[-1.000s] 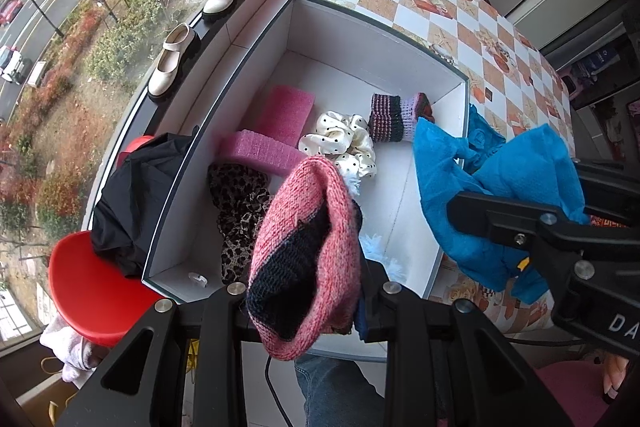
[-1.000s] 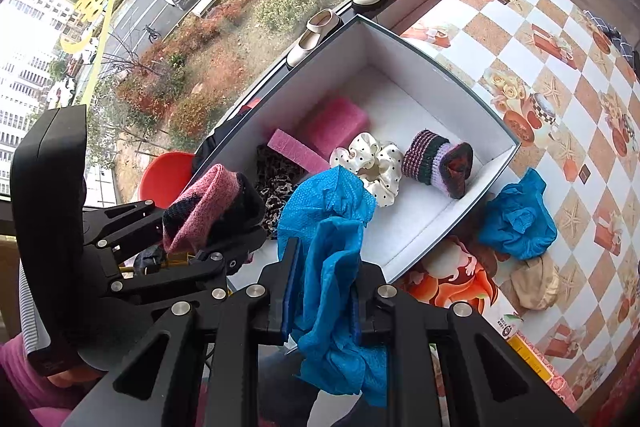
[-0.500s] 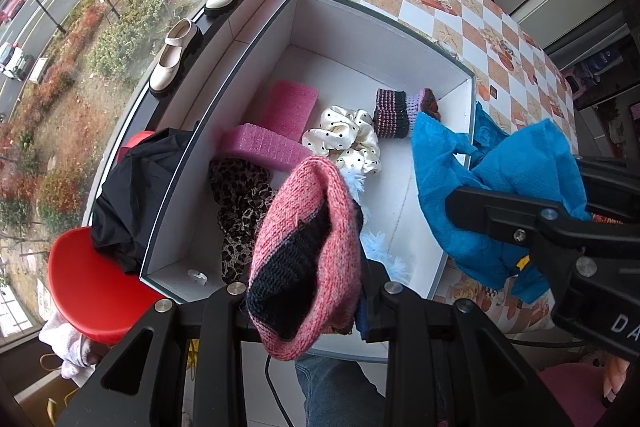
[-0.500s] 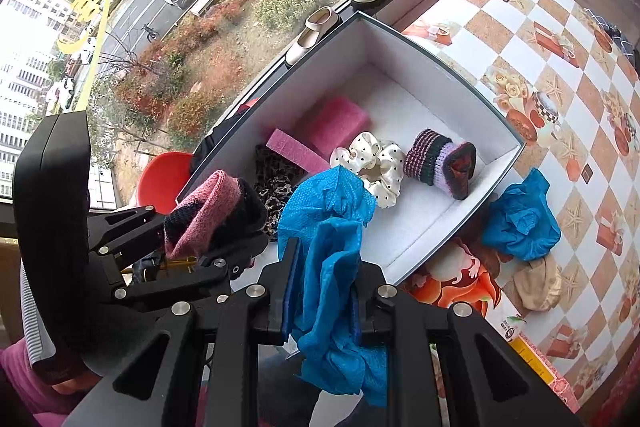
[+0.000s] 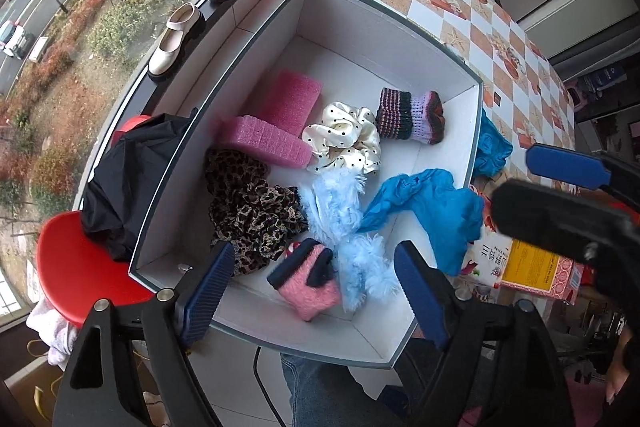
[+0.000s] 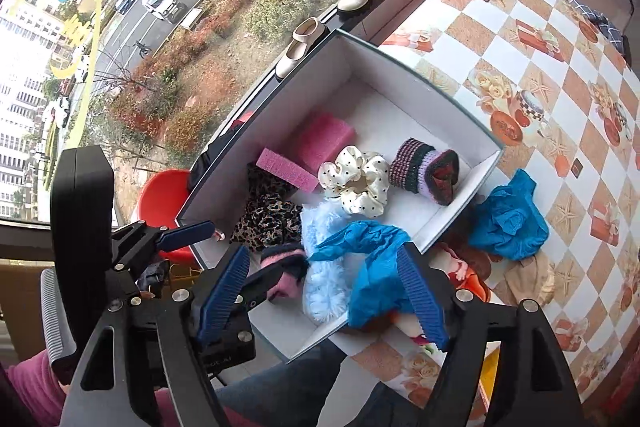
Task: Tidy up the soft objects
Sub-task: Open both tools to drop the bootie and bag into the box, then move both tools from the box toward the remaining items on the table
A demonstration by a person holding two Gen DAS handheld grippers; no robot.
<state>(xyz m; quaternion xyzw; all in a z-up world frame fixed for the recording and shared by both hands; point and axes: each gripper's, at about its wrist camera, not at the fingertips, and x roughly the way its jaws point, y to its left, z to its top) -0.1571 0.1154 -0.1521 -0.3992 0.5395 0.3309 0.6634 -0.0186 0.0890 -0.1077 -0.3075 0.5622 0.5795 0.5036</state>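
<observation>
A white open box (image 5: 476,131) holds pink sponges (image 5: 292,103), a polka-dot scrunchie (image 5: 344,143), a striped knit cuff (image 5: 412,115), a leopard cloth (image 5: 252,203) and a pale blue fluffy piece (image 5: 344,223). My left gripper (image 5: 316,253) hangs over the box's near end, its jaws opening. The pink knit piece (image 5: 310,287) lies loose on the box floor below them. My right gripper (image 6: 322,259) is also opening. The blue cloth (image 6: 376,267) is draped over the box's near right rim between its pads, not pinched.
A second blue cloth (image 6: 508,219) and a beige item (image 6: 532,279) lie on the checkered table (image 6: 540,67). A carton (image 5: 536,267) sits by the box. Left of the box are a black garment (image 5: 128,179), a red stool (image 5: 76,267) and shoes (image 5: 172,43).
Both grippers opened. The pink knit piece dropped from the left jaws into the box. The blue cloth fell from the right jaws onto the box's near right rim.
</observation>
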